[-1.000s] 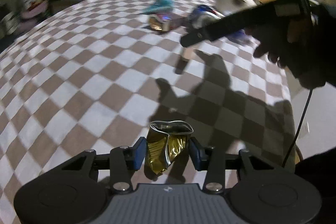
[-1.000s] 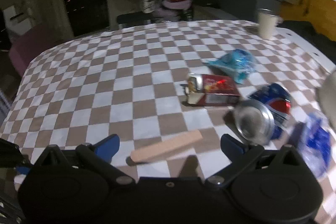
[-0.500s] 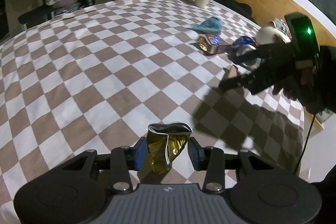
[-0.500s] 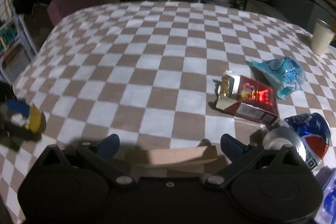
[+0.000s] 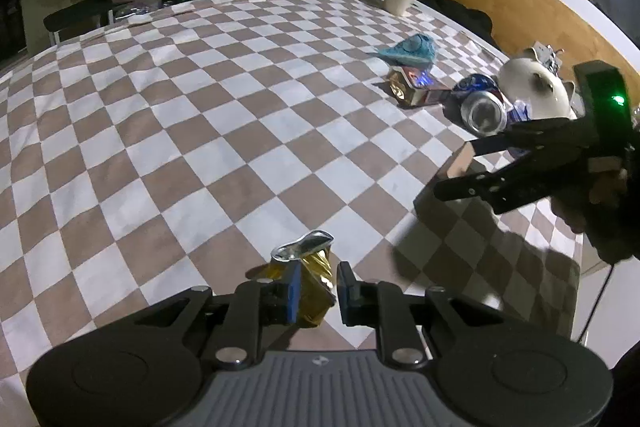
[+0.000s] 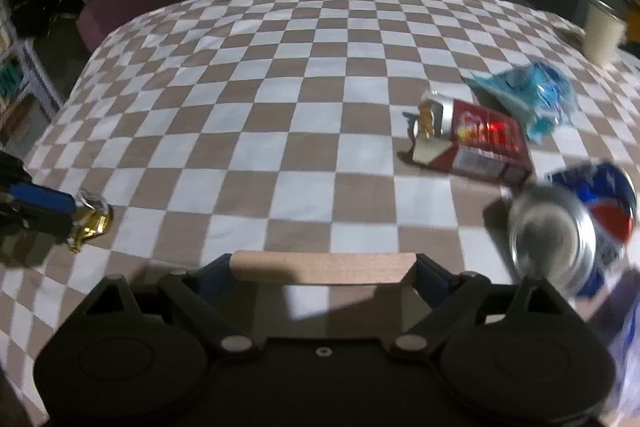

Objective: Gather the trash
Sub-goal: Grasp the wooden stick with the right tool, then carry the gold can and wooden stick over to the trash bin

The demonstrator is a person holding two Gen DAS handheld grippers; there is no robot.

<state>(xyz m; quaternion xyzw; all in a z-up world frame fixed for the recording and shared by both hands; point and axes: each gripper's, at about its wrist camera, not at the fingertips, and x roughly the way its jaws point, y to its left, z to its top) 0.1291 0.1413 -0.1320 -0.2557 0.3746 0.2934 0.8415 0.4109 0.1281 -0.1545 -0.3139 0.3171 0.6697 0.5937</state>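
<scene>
Two grippers at work over one checkered tablecloth point(image 5: 168, 131). Left gripper point(image 5: 316, 285), jaws closing, clenched on one crushed gold can point(image 5: 310, 267), the can twisted and standing between the blue pads just above the cloth. Right gripper point(image 6: 324, 267), jaws closing, spread wide around one tan wooden block point(image 6: 324, 267) lying crosswise between the pads, both ends touching or nearly touching them; a firm grasp cannot be told.

Counted beyond the wooden block, on the far side of it in the right wrist view: one torn red carton point(image 6: 476, 143), lying on its side; one crumpled teal wrapper point(image 6: 528, 91) just behind the carton; one blue soda can point(image 6: 576, 223) on its side to the right of the block, open end facing the camera. One pale cup point(image 6: 602, 31) upright, well apart from the block near the cloth's far right edge. Gold can well to the left of the block. One white rounded object point(image 5: 536, 95) just beyond the soda can in the left wrist view, too unclear to name.
</scene>
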